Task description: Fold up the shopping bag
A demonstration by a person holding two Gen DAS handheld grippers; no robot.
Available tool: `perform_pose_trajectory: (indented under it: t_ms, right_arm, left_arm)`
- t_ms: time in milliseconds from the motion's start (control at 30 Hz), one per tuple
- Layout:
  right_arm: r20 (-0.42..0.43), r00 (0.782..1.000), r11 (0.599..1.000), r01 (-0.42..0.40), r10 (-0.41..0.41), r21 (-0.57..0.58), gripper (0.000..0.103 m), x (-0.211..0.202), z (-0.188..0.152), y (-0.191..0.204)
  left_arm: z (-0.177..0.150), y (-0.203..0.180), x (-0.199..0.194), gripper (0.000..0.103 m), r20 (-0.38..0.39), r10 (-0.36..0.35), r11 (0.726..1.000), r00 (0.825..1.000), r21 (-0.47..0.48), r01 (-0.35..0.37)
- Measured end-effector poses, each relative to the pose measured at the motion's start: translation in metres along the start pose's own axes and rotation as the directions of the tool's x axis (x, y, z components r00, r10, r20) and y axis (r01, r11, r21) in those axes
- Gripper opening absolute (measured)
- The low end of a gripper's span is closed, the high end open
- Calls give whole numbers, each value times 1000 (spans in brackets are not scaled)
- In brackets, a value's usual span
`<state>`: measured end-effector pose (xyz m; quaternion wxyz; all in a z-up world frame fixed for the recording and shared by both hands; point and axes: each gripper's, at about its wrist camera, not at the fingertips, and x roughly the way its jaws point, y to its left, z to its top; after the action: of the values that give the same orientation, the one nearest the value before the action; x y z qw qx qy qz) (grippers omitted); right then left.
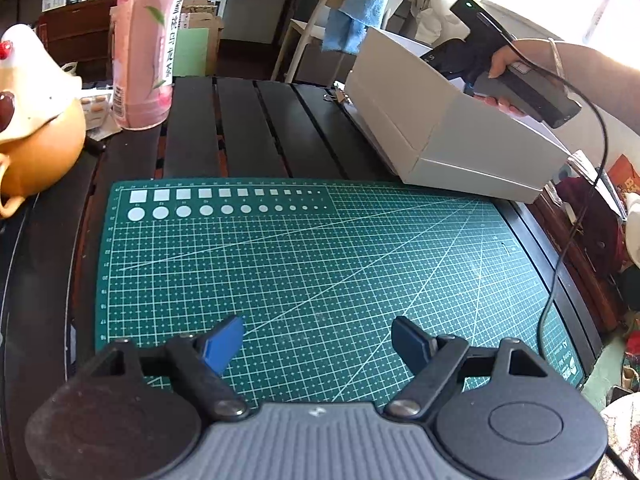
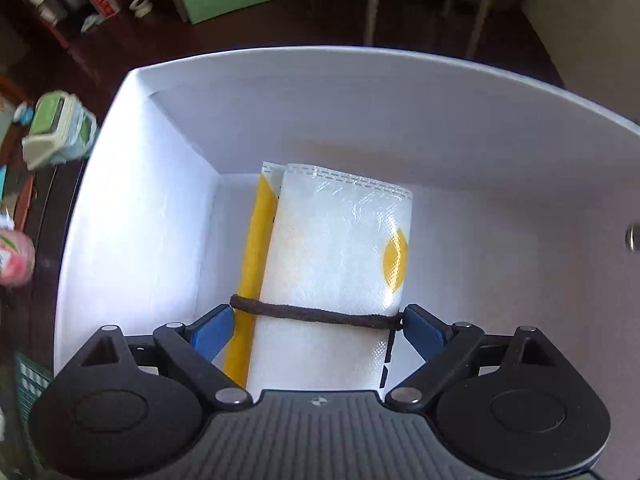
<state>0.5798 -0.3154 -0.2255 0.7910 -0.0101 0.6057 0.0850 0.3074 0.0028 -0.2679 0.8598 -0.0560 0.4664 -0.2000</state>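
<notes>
On the dark table (image 1: pixel 248 128), at two o'clock of the green mat (image 1: pixel 320 272), the white box (image 2: pixel 360 92) holds the banded shopping bag (image 2: pixel 336 264); right gripper (image 2: pixel 318 330), wide, straddles it and should close squarely below the band (image 2: pixel 316 316), while left gripper (image 1: pixel 318 338) waits wide, empty.

left gripper (image 1: pixel 318 336) showing black linkage arms, blue finger pads, silver pivot screws, ribbed grey body, bare-skinned hand (image 1: pixel 506 80) showing

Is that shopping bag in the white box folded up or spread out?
Folded: the shopping bag lies as a compact bundle in the white box, with a dark band around it.
</notes>
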Motion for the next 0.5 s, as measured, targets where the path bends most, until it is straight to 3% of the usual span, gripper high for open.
perform_pose_trajectory:
  t_ms: [167,367,500]
  right_arm:
    - [3,1000,993,2,-2,-118,88,-3,-6,4]
    - [45,998,999,-40,41,-13,88,-33,-16,-13]
    - [149,988,999,-34,37,-20,89,-91,-41,-12]
  left_arm:
    - [0,-2,-1,81,1,-9,1000,1000,16,8]
    - [1,0,4,81,-1,35,999,999,15,-35]
    - [2,0,2,81,13,79,997,997,17,-80]
